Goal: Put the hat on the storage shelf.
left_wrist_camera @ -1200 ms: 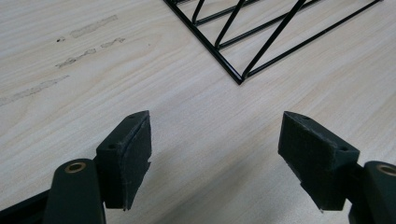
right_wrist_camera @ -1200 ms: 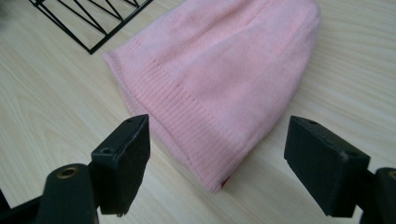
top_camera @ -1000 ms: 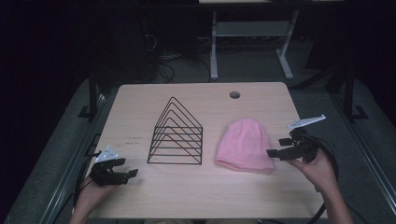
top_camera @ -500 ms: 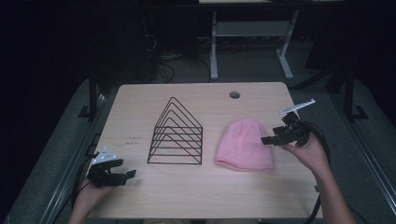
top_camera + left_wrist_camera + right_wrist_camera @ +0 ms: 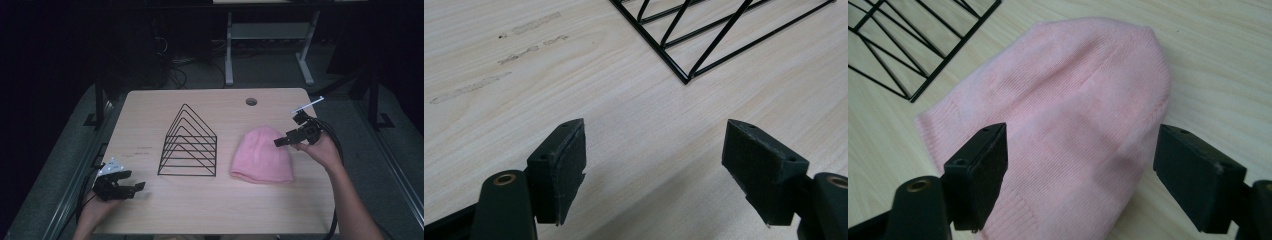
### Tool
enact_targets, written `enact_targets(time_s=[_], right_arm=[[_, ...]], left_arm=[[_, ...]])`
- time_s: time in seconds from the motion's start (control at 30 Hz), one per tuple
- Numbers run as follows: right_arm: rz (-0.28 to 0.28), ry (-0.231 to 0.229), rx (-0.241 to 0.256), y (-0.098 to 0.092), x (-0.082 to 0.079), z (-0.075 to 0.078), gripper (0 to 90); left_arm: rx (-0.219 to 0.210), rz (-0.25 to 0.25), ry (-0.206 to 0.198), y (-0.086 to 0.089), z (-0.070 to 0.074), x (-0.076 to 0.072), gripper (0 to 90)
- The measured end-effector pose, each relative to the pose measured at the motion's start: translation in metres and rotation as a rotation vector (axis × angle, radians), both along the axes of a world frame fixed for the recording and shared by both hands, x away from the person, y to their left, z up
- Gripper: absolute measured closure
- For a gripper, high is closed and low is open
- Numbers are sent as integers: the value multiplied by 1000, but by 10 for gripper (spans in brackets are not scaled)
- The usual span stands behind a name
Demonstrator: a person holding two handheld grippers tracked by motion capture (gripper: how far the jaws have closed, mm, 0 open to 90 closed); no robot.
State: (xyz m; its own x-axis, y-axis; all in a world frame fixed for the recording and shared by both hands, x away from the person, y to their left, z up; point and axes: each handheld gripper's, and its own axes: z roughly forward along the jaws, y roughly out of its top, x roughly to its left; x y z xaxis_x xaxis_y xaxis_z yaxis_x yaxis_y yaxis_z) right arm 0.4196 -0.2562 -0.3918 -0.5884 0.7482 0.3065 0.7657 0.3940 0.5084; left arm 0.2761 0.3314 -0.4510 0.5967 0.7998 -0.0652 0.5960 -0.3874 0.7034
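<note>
A pink knitted beanie lies flat on the wooden table, right of centre. My right gripper hovers over the beanie's right edge, jaws open; in the right gripper view the beanie lies below and between the open jaws of the right gripper, nothing gripped. A black wire triangular rack stands at the table's middle. My left gripper rests open near the front left corner, empty; in the left gripper view the left gripper faces bare wood, with the rack's corner farther off.
A round cable hole sits at the table's far edge. Faint scuff marks mark the wood left of the rack. Behind the table stand a white frame and cables on the dark floor.
My right gripper has lifted and moved leftward from beside the beanie to above its right edge. The left gripper has stayed put.
</note>
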Motion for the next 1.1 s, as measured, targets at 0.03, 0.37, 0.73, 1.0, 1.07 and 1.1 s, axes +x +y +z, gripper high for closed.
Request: enact_targets(time_s=[0.03, 0.37, 0.73, 1.0, 1.07, 1.1], right_arm=[[0, 8, -5, 1, 3, 0, 216], [-4, 39, -34, 8, 30, -3, 217], [-30, 68, -55, 7, 51, -18, 223], [-40, 111, -61, 10, 60, -31, 303], [-48, 116, -66, 11, 62, -32, 313], [-53, 121, -67, 11, 63, -33, 319]], left_arm=[[0, 0, 1, 0, 0, 0, 259], [-2, 11, 4, 4, -1, 0, 259], [-14, 12, 14, 3, -2, 1, 259], [-8, 13, 10, 5, -2, 1, 258], [-8, 11, 13, 5, -1, 0, 259], [-5, 8, 10, 4, -1, 0, 258]])
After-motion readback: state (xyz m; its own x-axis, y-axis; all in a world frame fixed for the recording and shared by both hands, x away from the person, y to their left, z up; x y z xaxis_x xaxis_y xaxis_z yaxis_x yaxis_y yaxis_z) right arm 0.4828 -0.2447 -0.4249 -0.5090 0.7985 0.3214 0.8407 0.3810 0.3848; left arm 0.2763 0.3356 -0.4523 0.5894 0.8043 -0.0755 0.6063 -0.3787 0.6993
